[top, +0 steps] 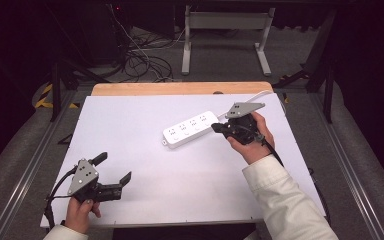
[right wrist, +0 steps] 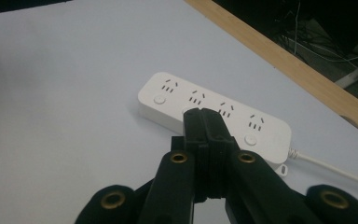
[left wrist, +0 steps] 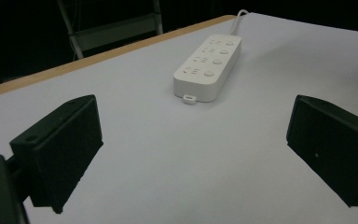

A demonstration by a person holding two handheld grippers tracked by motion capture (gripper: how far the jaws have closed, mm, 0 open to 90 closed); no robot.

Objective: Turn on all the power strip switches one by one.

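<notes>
From the high view, the right tool [top: 219, 128] sits with its jaws pressed together, holding nothing, its tip at the near end of a white power strip [top: 191, 129] that lies slantwise on the desk [top: 145, 200], toward the far right corner. The left tool [top: 114, 167] is down by the near left corner, jaws spread wide and empty, well apart from the strip.

In the left gripper view, the left tool [left wrist: 193, 154] frames bare desk between its two black jaws, with the power strip [left wrist: 209, 67] farther off, its cord [left wrist: 240, 14] running away toward the far edge.

In the right gripper view, the right tool [right wrist: 202, 114] hovers closed just over the strip's [right wrist: 214, 116] top face, near a round button [right wrist: 159, 99] beside each socket.

The strip looks like a rigid, smooth plastic body, probably light and apt to slide on the slick desk (the cord may drag or tug it back). A grip across its narrow width, on the long side walls near the middle, seems soundest; the rounded ends look slippery.
</notes>
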